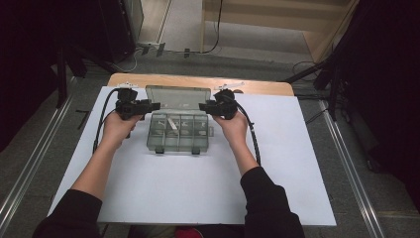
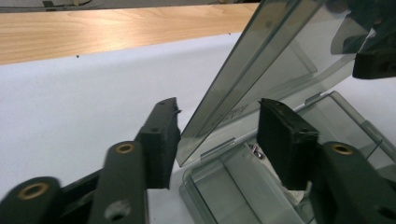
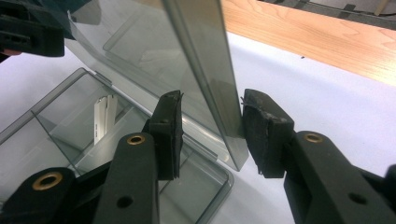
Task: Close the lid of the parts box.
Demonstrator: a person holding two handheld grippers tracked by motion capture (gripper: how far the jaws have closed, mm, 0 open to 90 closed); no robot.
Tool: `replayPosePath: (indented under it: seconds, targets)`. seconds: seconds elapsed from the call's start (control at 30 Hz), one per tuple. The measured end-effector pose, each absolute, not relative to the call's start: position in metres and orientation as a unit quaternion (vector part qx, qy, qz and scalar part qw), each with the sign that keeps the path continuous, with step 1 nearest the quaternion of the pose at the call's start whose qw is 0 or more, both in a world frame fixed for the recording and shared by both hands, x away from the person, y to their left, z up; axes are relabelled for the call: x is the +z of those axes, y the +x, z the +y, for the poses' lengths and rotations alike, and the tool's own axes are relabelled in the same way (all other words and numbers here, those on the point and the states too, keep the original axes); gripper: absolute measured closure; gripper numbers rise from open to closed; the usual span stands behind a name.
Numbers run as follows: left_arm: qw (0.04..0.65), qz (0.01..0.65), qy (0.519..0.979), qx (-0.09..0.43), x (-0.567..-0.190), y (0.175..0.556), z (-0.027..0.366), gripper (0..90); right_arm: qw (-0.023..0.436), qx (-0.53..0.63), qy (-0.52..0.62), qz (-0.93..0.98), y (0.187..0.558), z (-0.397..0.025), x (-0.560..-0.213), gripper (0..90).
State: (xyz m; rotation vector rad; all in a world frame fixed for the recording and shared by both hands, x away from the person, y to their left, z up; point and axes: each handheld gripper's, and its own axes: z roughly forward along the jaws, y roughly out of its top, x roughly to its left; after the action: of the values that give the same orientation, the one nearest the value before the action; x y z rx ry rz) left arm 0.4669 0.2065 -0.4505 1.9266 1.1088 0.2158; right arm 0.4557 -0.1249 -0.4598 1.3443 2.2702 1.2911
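On the bench [image 1: 163, 198], the box [image 1: 178, 133] sits between your claws, its lid [image 1: 179, 97] raised upright. Left claw [image 2: 217, 137] and right claw [image 3: 210, 135] straddle the lid's edges, released; uneven pressure could twist its hinge.

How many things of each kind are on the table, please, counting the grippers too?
Grippers: 2, the left gripper and the right gripper
Clear compartment box with its open lid: 1
White sheet covering the table: 1
Total: 4
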Motion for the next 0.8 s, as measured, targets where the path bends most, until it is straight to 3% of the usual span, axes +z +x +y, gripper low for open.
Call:
replayPosePath:
  seconds: [0.47,0.57,0.8]
  targets:
    - [0.434,0.446,0.779,0.077,-0.44,0.458,0.22,30.1,0.114,0.434,0.449,0.773,0.45,-0.123,-0.459,58.9]
    - [0.436,0.445,0.78,0.055,-0.441,0.459,0.227,30.2,0.117,0.434,0.449,0.772,0.45,-0.123,-0.459,58.9]
    - [0.416,0.457,0.784,0.051,-0.437,0.456,0.235,51.8,0.123,0.429,0.447,0.775,0.448,-0.121,-0.459,59.0]
